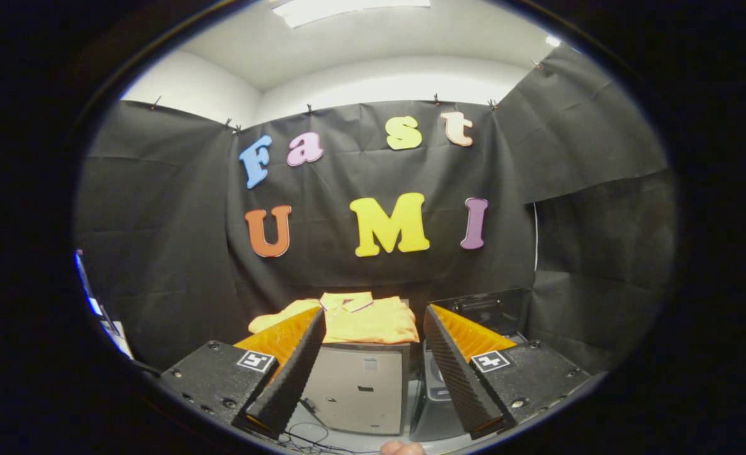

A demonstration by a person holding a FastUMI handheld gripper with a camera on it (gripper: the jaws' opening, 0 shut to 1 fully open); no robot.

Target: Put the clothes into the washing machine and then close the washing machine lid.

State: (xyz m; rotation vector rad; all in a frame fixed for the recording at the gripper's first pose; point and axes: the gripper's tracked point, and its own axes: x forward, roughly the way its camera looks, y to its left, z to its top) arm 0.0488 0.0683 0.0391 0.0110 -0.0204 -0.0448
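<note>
One yellow shirt atop grey box (folded); gripper jaws wide, holding nothing.

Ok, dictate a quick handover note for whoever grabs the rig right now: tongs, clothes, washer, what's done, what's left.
Tongs: open, holding nothing, fingers spread, well short of the clothes.
Clothes: a yellow shirt lies flat on top of a grey cabinet, beyond the fingers and roughly centred between them.
Washing machine: the dark unit just right of the cabinet, partly behind the right finger; I cannot tell how its lid stands.
Done: nothing yet.
Left: grasp the shirt, put it in the machine, close the lid.
</note>
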